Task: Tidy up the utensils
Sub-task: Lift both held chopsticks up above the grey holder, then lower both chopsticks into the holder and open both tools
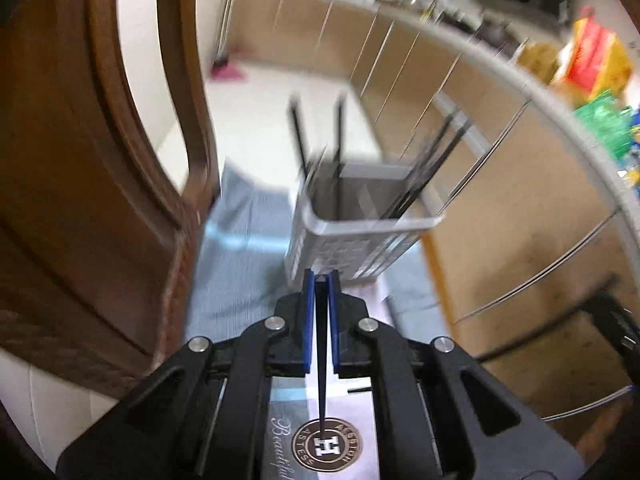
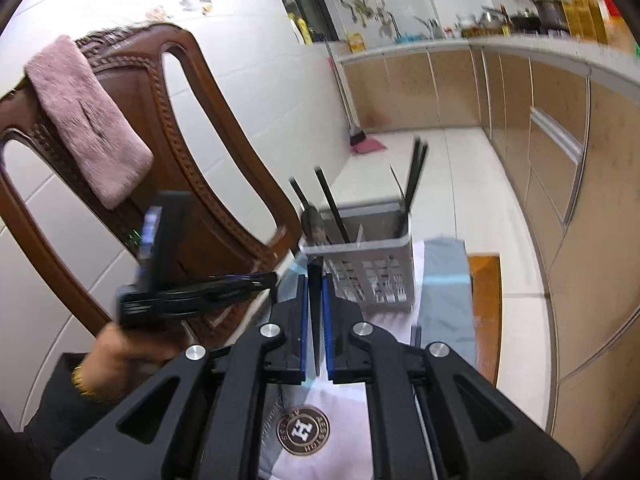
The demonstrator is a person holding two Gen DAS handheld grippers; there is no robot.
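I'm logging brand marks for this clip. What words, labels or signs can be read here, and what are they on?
"H": centre of the round emblem on the cloth.
"Beautiful", cursive: on that cloth beside the emblem.
Emblem ring lettering: too unclear to read reliably.
Countertop packages: blurred, unreadable.

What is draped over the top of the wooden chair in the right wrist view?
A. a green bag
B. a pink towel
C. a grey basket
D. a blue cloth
B: a pink towel hangs over the top rail of the wooden chair, while the grey basket stands on the table surface further right.
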